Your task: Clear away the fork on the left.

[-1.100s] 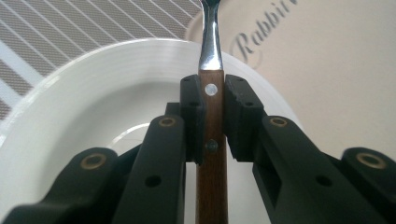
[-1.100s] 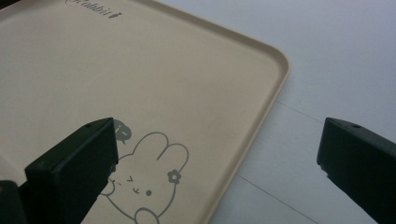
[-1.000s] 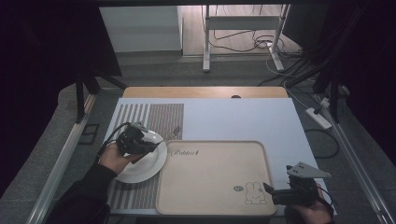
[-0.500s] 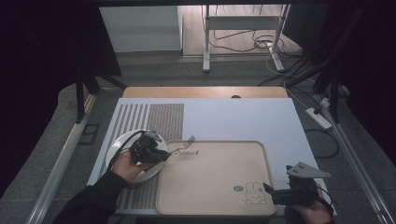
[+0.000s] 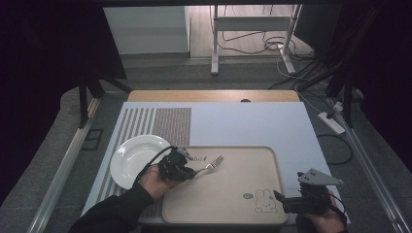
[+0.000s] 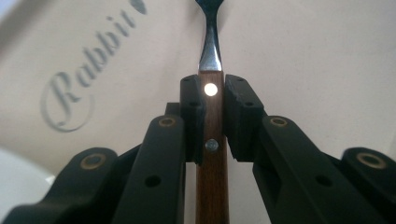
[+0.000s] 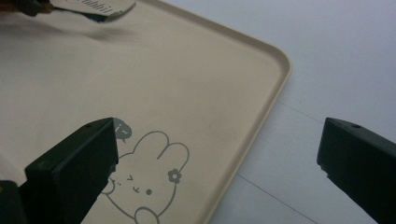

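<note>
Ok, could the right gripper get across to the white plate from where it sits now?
Probably not easily. The right gripper sits open at the tray's near right corner, and the plate lies beyond the tray's far left side. The left gripper, shut on the fork, and its forearm lie in between.

Left gripper [image 5: 187, 167] fingers [image 6: 194, 116] clamped close, pointing right; right gripper [image 5: 282, 200] fingers [image 7: 74, 163] spread wide, pointing left.

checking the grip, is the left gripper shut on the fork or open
Shut on it: the left gripper has its pads pressed on both sides of the fork handle, over the tray.
</note>
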The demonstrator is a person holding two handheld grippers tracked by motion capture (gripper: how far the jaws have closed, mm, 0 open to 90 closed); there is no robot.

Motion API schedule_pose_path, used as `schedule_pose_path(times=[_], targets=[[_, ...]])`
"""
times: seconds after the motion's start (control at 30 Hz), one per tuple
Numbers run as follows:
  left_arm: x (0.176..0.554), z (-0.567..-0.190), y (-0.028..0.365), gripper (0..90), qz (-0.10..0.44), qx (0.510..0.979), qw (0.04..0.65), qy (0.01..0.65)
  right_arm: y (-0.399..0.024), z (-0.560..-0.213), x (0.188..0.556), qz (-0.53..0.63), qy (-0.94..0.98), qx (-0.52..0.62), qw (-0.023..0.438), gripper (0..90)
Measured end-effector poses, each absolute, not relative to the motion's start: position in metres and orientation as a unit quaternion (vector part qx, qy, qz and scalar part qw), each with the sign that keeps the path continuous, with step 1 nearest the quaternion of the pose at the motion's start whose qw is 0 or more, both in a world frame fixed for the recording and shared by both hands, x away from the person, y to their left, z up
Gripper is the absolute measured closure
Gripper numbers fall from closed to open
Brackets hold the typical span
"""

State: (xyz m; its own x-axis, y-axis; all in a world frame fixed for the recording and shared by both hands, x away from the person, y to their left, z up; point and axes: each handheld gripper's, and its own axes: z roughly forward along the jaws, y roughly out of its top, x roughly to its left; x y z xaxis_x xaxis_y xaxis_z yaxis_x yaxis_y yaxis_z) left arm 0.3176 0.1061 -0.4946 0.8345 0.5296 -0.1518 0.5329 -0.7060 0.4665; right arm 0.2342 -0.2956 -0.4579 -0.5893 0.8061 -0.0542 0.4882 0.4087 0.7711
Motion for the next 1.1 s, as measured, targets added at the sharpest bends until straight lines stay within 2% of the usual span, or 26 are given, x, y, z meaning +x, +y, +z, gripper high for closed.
schedule_pose_path(times=[0.2,0.33,0.37,0.47,0.93,1.1], targets=[[0.313,-0.505,0.094,76.3,-0.01,0.936,0.232,0.264,-0.295,-0.458,0.234,0.369,0.812,0.398,0.215,0.0],[0.314,-0.495,0.089,68.8,0.011,0.933,0.256,0.254,-0.295,-0.458,0.234,0.367,0.813,0.398,0.215,0.0],[0.316,-0.492,0.088,70.1,0.015,0.933,0.261,0.249,-0.295,-0.458,0.234,0.367,0.813,0.398,0.215,0.0],[0.321,-0.49,0.078,88.2,0.006,0.931,0.273,0.243,-0.295,-0.458,0.235,0.367,0.812,0.399,0.214,0.0],[0.34,-0.508,0.026,88.8,-0.008,0.942,0.259,0.215,-0.296,-0.458,0.235,0.369,0.812,0.398,0.214,0.0],[0.344,-0.509,0.021,88.9,0.004,0.942,0.255,0.218,-0.296,-0.458,0.234,0.369,0.813,0.397,0.215,0.0]])
